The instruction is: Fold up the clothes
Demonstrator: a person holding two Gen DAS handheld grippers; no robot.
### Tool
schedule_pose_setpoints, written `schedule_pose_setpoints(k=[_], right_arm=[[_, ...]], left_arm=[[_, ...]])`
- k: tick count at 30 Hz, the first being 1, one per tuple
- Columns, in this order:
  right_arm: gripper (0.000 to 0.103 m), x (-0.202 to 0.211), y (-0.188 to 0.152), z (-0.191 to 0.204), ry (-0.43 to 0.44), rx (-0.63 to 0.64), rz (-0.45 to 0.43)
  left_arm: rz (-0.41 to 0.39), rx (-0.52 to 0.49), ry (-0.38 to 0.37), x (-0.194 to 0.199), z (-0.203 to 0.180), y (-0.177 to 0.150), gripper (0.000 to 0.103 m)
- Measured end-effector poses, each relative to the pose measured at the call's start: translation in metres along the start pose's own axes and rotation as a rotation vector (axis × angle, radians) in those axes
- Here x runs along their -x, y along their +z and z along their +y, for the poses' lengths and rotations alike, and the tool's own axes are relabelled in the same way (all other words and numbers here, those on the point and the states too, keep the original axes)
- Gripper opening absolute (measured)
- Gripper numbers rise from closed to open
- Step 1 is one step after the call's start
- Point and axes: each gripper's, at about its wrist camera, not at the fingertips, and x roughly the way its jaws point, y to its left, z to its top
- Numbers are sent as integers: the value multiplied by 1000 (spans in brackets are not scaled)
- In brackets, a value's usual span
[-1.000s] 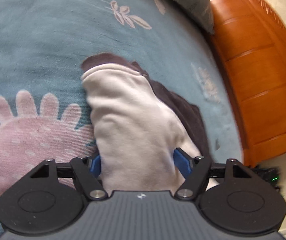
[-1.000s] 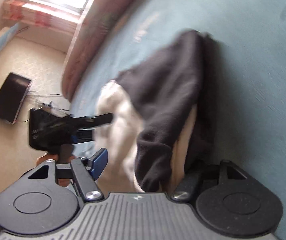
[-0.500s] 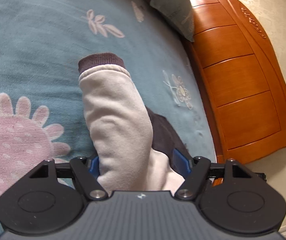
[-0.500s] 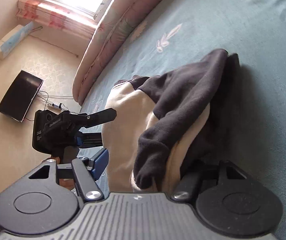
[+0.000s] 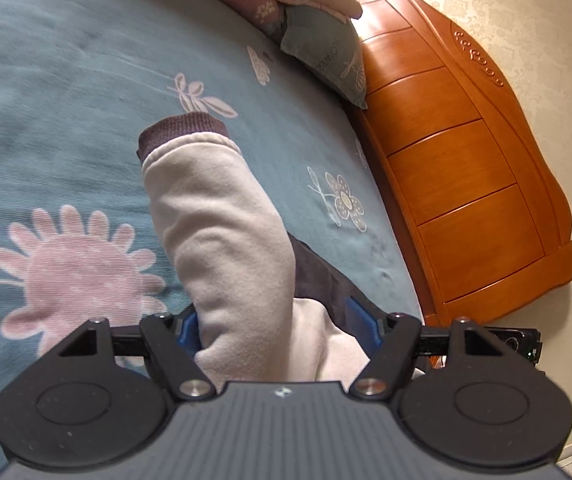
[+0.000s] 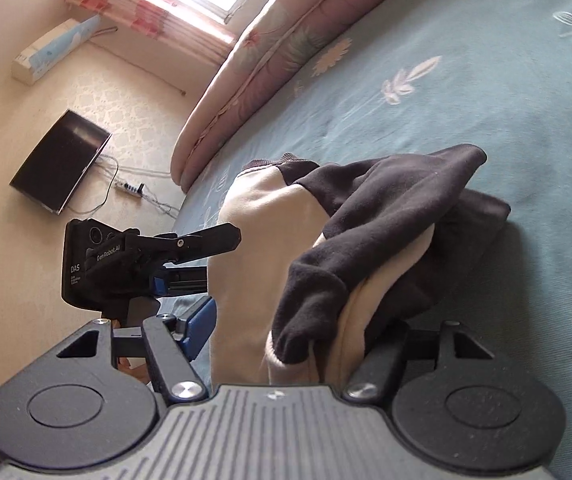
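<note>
A cream garment with dark brown parts hangs over the teal bedspread. In the left wrist view its cream sleeve with a ribbed brown cuff droops forward from my left gripper, which is shut on the bunched cloth between its blue pads. In the right wrist view my right gripper is shut on a bundle of dark and cream fabric; the cloth hides its right finger. The left gripper's black body is at the left, clamped on the same garment's cream edge.
An orange wooden headboard runs along the bed's right side, with pillows against it. In the right wrist view a pink floral quilt roll lies at the bed's far edge. Beyond it, under a bright window, are a dark flat panel and cables.
Both grippers have risen with the garment still in them. The cream sleeve now hangs longer and freer above the bedspread, and more of the headboard and far wall shows.
</note>
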Motion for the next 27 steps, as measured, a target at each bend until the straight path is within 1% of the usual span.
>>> schedule_pose_setpoints(k=[8, 11, 15, 19, 27], right_arm=[[72, -45, -9, 60, 35, 66, 72], [75, -69, -14, 87, 59, 86, 106], [76, -109, -20, 122, 96, 103, 149], [77, -152, -25, 161, 132, 152, 198], [79, -237, -42, 234, 184, 251, 282]], left_arm=[[-84, 17, 34, 83, 25, -14, 71], [-117, 28, 55, 118, 39, -22, 71], [-174, 48, 89, 172, 60, -34, 71], [-230, 73, 124, 224, 84, -41, 71], [-328, 130, 200, 311, 136, -38, 71]])
